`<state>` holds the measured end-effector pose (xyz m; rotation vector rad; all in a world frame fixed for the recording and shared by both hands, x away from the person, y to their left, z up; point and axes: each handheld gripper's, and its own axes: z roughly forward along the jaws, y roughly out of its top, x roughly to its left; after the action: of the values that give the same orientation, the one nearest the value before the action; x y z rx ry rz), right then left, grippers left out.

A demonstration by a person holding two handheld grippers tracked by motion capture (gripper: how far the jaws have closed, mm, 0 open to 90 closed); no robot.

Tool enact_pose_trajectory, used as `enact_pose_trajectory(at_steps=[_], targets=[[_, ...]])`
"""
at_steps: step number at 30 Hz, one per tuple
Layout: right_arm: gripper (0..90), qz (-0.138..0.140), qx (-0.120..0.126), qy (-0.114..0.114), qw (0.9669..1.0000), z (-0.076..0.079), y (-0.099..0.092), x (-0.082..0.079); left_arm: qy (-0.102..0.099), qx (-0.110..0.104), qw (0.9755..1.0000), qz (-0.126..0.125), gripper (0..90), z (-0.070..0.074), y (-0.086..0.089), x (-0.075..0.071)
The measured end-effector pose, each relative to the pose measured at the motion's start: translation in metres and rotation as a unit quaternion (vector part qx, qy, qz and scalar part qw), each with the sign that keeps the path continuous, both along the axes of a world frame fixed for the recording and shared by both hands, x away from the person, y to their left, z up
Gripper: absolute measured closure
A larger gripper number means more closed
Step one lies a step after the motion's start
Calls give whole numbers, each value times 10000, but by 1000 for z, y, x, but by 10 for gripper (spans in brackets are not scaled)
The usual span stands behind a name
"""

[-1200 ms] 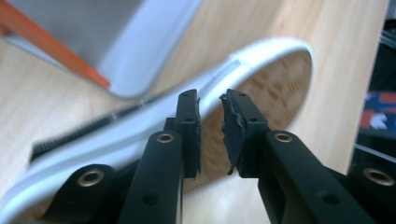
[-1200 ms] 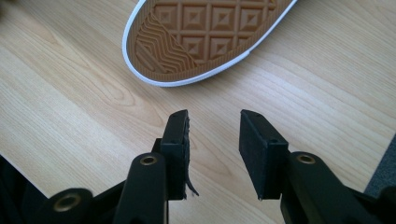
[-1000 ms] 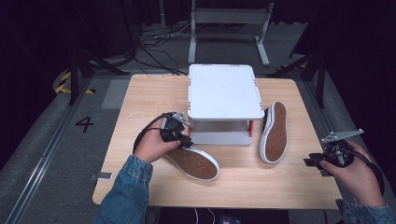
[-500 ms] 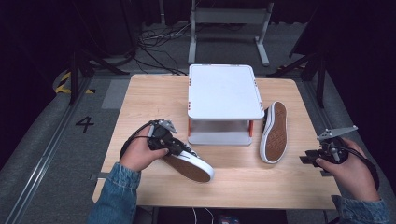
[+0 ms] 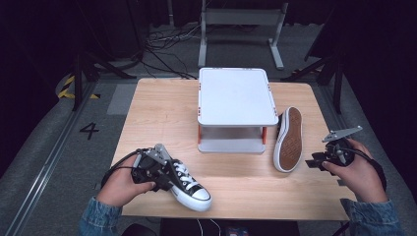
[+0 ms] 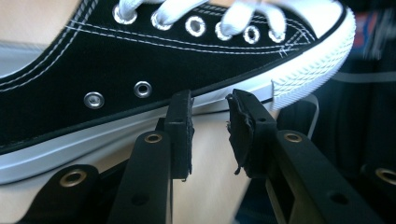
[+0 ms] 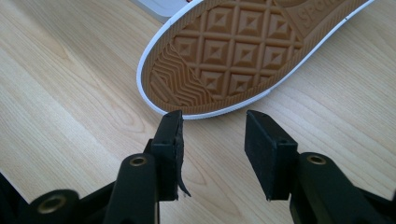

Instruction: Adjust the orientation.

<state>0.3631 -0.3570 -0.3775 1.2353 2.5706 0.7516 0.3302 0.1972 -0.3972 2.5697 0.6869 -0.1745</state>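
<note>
Item: sneaker (image 5: pixel 189 184), near-left table (image 5: pixel 157 113) edge, upright | light, soft canvas, stiff rubber sole; I judged the collar best to grip | my left gripper (image 5: pixel 164 178) beside it, jaws just opening, empty | right gripper (image 5: pixel 314 162) spread.

Bright table, dark surrounds – close-ups blurry.

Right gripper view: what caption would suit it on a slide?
Open right gripper poised over the wooden table, just short of a sneaker's tan sole.
</note>
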Motion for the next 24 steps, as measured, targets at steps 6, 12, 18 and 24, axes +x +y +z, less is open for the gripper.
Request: enact_pose_trajectory(at_steps=[6, 12, 18, 24], targets=[[552, 117, 38, 36, 9999, -1, 6, 2, -479, -52, 9988, 19, 444, 1, 12, -3], [537, 90, 17, 69, 9999, -4, 6, 2, -878, 56, 9958, -254, 277, 1, 6, -2], [529, 122, -3, 61, 9999, -5, 6, 1, -903, 393, 9941, -458, 225, -11, 4, 4], [525, 183, -33, 87, 9998, -7, 9, 1, -841, 465, 9925, -752, 347, -18, -2, 9]])
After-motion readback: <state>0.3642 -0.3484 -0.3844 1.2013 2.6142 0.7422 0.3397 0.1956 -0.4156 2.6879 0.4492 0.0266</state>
